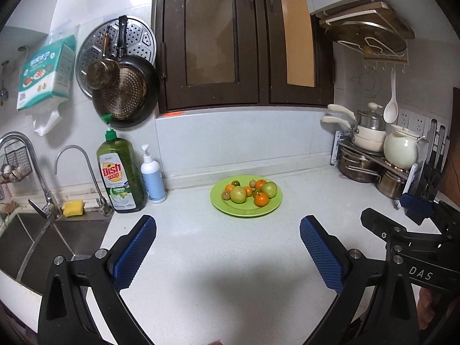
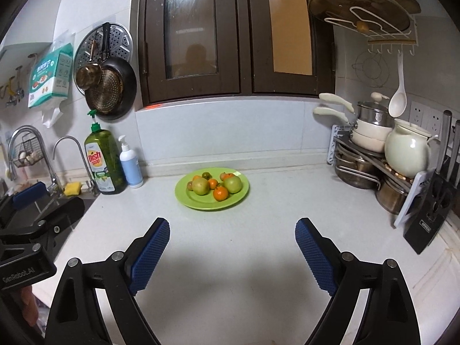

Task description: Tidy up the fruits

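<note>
My left tool [image 1: 228, 240] hangs over the pale speckled worktop [image 1: 215, 258] with its blue ribbed pads spread wide and nothing between them; my right tool [image 2: 232, 244] is just as wide and empty. The left view catches the steel sink [image 1: 43, 238] at near left, which the right view mostly loses behind the other tool's black body. The right view shows the full black knife block [image 2: 431, 215] at right; the left view has it partly hidden. The fruits sit on a round, glossy green plate [image 1: 227, 208] at the far middle of the worktop, well apart from both tools: two smooth green apples [image 1: 238, 194], several small oranges [image 1: 261, 199], and a few smaller fruits I cannot name. Far left stand a green dish soap bottle [image 2: 104, 164] and a white pump bottle [image 2: 130, 166], just beside each other. Far right, a wire rack [image 2: 371, 158] carries stacked steel and cream pots and a cream jug [image 2: 406, 155].
</note>
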Action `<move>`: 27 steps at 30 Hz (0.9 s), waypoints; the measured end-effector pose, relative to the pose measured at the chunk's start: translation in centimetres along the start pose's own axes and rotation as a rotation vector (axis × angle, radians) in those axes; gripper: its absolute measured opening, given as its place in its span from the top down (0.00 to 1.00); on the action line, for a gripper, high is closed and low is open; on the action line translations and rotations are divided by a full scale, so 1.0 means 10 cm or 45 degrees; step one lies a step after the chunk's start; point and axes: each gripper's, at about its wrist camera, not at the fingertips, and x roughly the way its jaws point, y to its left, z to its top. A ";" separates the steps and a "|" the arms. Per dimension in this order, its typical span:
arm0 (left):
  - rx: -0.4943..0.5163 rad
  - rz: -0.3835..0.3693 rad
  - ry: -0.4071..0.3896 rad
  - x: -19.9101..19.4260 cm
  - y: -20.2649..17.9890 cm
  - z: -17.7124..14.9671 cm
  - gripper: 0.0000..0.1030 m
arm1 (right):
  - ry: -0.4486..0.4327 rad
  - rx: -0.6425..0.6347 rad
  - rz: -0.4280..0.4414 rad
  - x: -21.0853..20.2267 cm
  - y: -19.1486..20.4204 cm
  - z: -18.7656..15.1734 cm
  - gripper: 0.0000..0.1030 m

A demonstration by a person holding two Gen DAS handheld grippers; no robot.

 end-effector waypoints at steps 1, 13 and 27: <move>0.001 0.002 -0.002 -0.02 -0.01 -0.01 0.00 | -0.002 0.001 0.006 -0.02 -0.01 -0.01 0.13; -0.013 0.043 -0.011 -0.16 -0.01 -0.06 0.00 | -0.021 -0.025 0.011 -0.16 -0.02 -0.05 0.13; -0.013 0.047 -0.024 -0.21 0.02 -0.07 0.00 | -0.018 -0.034 0.017 -0.16 0.01 -0.06 0.13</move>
